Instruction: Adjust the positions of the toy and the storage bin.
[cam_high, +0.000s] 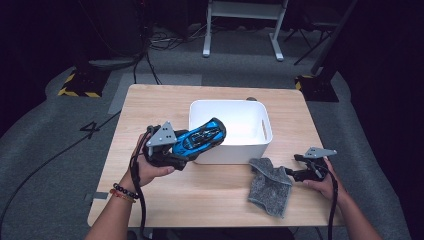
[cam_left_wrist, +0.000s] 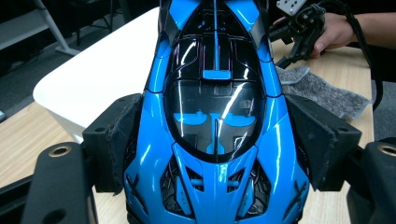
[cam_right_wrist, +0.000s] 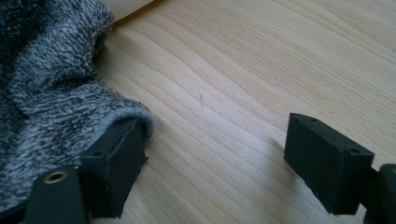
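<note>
The wooden table (cam_high: 210, 200) carries a white bin (cam_high: 231, 150) near the middle of its far half; the visible part of the bin's inside is bare. A blue and black toy car (cam_high: 200, 137) is lifted above the table at the bin's front left corner, its far end over the rim and tilted upward. The left gripper (cam_left_wrist: 215, 154) is clenched on the car, one black pad pressed against each flank, the car running lengthwise between the jaws. A grey cloth (cam_high: 270, 185) lies crumpled on the table by the bin's front right corner, toward the near right edge. The right gripper (cam_right_wrist: 215, 154) stands released low over the table, one jaw touching the cloth's edge, with bare wood between the pads.
</note>
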